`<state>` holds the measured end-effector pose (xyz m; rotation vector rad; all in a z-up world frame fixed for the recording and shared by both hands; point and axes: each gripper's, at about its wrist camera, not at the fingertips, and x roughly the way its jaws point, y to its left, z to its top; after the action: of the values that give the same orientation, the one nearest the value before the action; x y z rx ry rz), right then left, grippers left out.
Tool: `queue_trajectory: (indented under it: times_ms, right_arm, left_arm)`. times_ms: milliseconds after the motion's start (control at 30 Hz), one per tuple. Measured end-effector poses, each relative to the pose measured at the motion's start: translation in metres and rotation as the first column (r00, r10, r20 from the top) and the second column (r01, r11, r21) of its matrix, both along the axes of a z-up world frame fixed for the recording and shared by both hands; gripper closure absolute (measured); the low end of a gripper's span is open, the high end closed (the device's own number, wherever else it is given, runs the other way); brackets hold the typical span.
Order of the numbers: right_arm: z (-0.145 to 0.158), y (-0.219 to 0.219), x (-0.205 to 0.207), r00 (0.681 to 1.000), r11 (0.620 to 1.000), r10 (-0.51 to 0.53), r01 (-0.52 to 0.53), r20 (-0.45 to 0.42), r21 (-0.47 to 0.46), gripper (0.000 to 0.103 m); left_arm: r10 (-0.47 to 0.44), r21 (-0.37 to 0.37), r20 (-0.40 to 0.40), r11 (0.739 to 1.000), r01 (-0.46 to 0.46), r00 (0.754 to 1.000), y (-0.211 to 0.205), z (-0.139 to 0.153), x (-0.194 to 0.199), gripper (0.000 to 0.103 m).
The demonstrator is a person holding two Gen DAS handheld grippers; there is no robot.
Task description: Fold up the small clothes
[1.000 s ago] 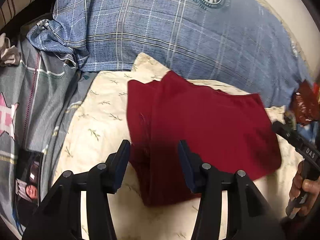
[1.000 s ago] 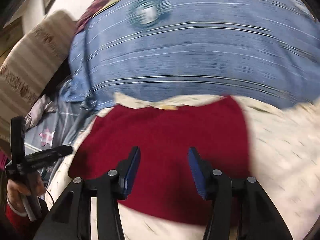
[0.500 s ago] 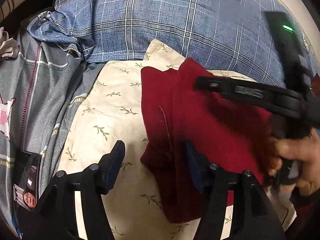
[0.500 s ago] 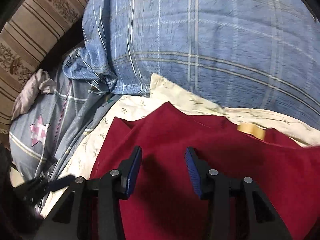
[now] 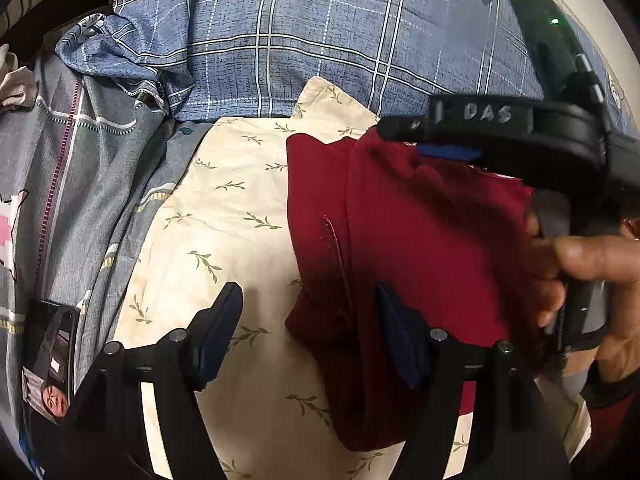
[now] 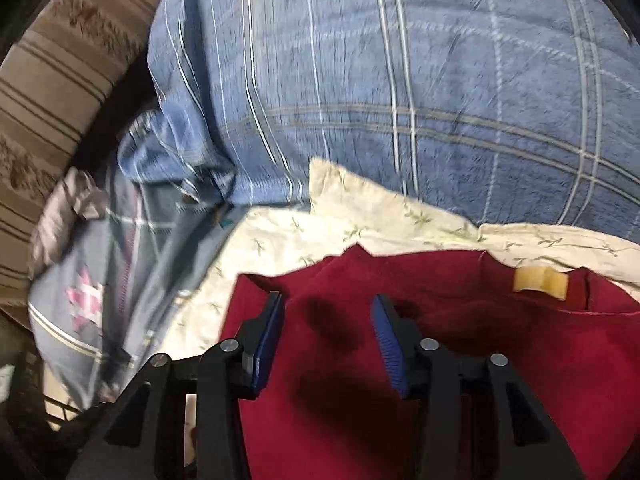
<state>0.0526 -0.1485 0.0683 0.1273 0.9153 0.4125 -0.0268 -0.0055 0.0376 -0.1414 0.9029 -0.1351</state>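
A dark red garment (image 5: 420,248) lies on a cream leaf-print cloth (image 5: 224,220), its left edge doubled over into a flap. My left gripper (image 5: 306,304) is low over the garment's near left corner. Its jaws are opening, and the corner lies loose between them with the pads off it. My right gripper (image 6: 328,312) hangs over the garment's far left edge (image 6: 320,280) with its jaws opening and nothing pinched. A tan label (image 6: 540,282) shows at the collar. In the left wrist view, one of the right gripper's fingers (image 5: 480,120) reaches in from the right, held by a hand (image 5: 592,264).
A blue plaid pillow (image 5: 320,40) bulges right behind the cream cloth. Rumpled grey bedding (image 5: 80,160) fills the left side, with a dark phone-like object (image 5: 48,352) on it. A striped brown cushion (image 6: 52,92) lies at the far left.
The right gripper swept from the garment's right side across to its far left edge. The left gripper's jaws spread wider and it sank a little over the near left corner.
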Motion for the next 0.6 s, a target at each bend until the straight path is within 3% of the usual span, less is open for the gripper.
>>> queue_trajectory:
  times_ms: [67,200,233,300,333,367,433,467,600]
  right_arm:
    - [0.002,0.005,0.004,1.000,1.000,0.004,-0.004,-0.008,-0.006,0.044]
    - [-0.017,0.031,0.018,0.996,0.996,0.050,-0.056,-0.077,-0.076,0.043]
    - [-0.026,0.040,0.022,0.993,0.990,0.065,-0.076,-0.100,-0.115,0.046]
    - [-0.034,0.048,0.025,0.993,0.979,0.073,-0.088,-0.091,-0.184,0.071]
    - [-0.032,0.048,0.023,0.993,0.980,0.088,-0.100,-0.075,-0.171,0.086]
    - [-0.028,0.049,0.022,0.994,0.982,0.087,-0.096,-0.058,-0.163,0.093]
    - [-0.021,0.049,0.023,0.996,0.986,0.092,-0.094,-0.020,-0.139,0.095]
    - [-0.022,0.049,0.026,0.995,0.988,0.095,-0.097,-0.022,-0.117,0.101]
    - [-0.042,0.062,0.037,0.990,0.981,0.110,-0.122,-0.084,-0.153,0.103]
  left_arm:
    - [0.003,-0.012,-0.001,1.000,-0.003,1.000,0.001,0.000,-0.001,0.035]
    - [0.006,-0.026,-0.009,1.000,-0.006,1.000,0.001,-0.003,-0.001,0.034]
    - [0.006,-0.026,-0.009,1.000,-0.006,1.000,0.001,-0.003,0.000,0.034]
    - [0.006,-0.028,-0.010,1.000,-0.006,1.000,0.001,-0.003,0.000,0.034]
    - [0.005,-0.032,-0.012,0.999,-0.005,1.000,0.002,-0.003,0.000,0.034]
    - [0.004,-0.035,-0.013,0.999,-0.005,1.000,0.002,-0.003,-0.001,0.034]
    - [0.004,-0.039,-0.017,0.999,-0.005,1.000,0.002,-0.003,0.001,0.034]
    - [0.003,-0.038,-0.019,0.999,-0.004,1.000,0.001,-0.003,0.002,0.034]
    - [0.005,-0.035,-0.022,0.999,-0.005,1.000,0.001,-0.006,0.003,0.032]
